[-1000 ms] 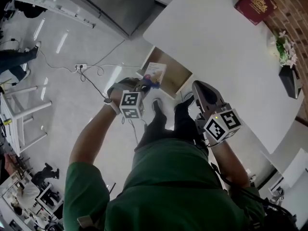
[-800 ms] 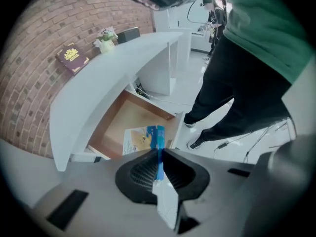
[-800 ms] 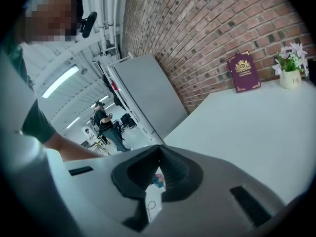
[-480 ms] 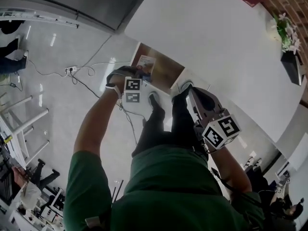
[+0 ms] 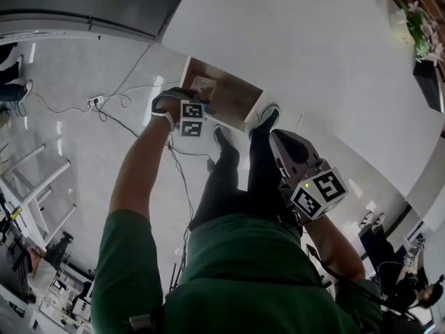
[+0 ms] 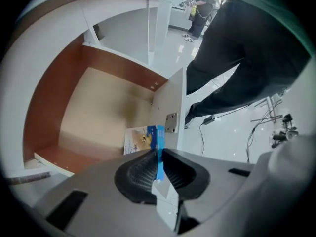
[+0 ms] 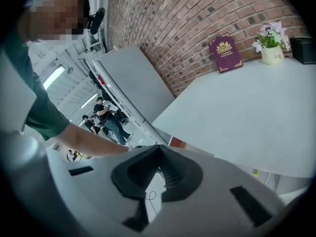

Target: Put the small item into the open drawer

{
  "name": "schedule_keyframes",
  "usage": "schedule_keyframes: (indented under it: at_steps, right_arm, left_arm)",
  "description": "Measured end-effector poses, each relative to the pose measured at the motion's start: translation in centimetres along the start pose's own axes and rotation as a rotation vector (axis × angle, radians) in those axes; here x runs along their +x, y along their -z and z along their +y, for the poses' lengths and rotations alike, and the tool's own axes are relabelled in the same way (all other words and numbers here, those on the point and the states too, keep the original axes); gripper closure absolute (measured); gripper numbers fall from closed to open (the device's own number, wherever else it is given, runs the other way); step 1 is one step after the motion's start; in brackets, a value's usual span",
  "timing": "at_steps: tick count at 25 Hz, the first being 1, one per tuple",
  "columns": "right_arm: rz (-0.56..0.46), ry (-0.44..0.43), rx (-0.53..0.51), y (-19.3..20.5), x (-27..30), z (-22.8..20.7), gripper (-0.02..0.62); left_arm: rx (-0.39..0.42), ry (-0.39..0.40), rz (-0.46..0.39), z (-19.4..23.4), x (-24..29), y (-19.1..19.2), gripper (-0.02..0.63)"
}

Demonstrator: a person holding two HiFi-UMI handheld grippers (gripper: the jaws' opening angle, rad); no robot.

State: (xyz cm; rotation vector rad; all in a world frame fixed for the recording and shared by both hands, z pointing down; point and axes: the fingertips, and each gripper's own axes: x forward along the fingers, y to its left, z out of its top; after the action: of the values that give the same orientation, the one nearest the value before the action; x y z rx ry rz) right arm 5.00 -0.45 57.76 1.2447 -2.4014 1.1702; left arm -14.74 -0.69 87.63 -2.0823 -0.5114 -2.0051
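Note:
My left gripper is shut on a small flat box, white with a blue edge. The box hangs just over the open drawer, close to its white front panel. The drawer has brown walls and a bare beige floor. From the head view, the left gripper reaches out over the drawer under the white table, with the box at its tip. My right gripper hovers by the person's right leg, away from the drawer. Its jaws are shut with nothing between them.
The white table spans the far side, with a burgundy book and a potted flower against the brick wall. The person's legs and shoes stand right before the drawer. Cables and a power strip lie on the floor to the left.
The left gripper has carried the box forward, from in front of the drawer to over its inside. The right gripper has kept its place by the leg.

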Motion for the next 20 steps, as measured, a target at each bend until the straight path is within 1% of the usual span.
schedule_keyframes:
  at_steps: [4, 6, 8, 10, 12, 13, 17, 20]
  right_arm:
    - [0.007, 0.003, 0.02, 0.8, 0.3, -0.2, 0.592]
    - [0.01, 0.007, 0.031, 1.2, 0.3, -0.4, 0.592]
    - [0.013, 0.009, 0.037, 1.6, 0.4, -0.6, 0.592]
    - [0.012, 0.01, 0.039, 1.8, 0.4, -0.6, 0.592]
    - [0.009, 0.009, 0.036, 1.6, 0.4, -0.5, 0.592]
    - [0.006, 0.008, 0.032, 1.4, 0.4, -0.4, 0.592]
    - [-0.013, 0.0, 0.005, 0.2, 0.7, 0.5, 0.592]
    - [-0.03, -0.008, -0.023, -0.9, 0.9, 1.7, 0.592]
  left_arm:
    - [-0.019, 0.09, 0.05, -0.4, 1.3, 1.4, 0.57]
    - [-0.013, 0.11, 0.078, -0.4, 1.9, 1.8, 0.56]
    - [-0.006, 0.112, 0.101, -0.2, 2.5, 2.2, 0.551]
    - [-0.017, 0.098, 0.11, 0.2, 2.7, 2.4, 0.519]
    - [-0.054, 0.074, 0.097, 0.7, 2.3, 2.3, 0.471]
    - [-0.077, 0.063, 0.086, 0.9, 1.9, 2.4, 0.459]
    - [-0.186, -0.006, 0.039, 1.8, 0.0, 3.1, 0.453]
    - [-0.317, -0.078, -0.031, 2.4, -2.3, 3.6, 0.453]
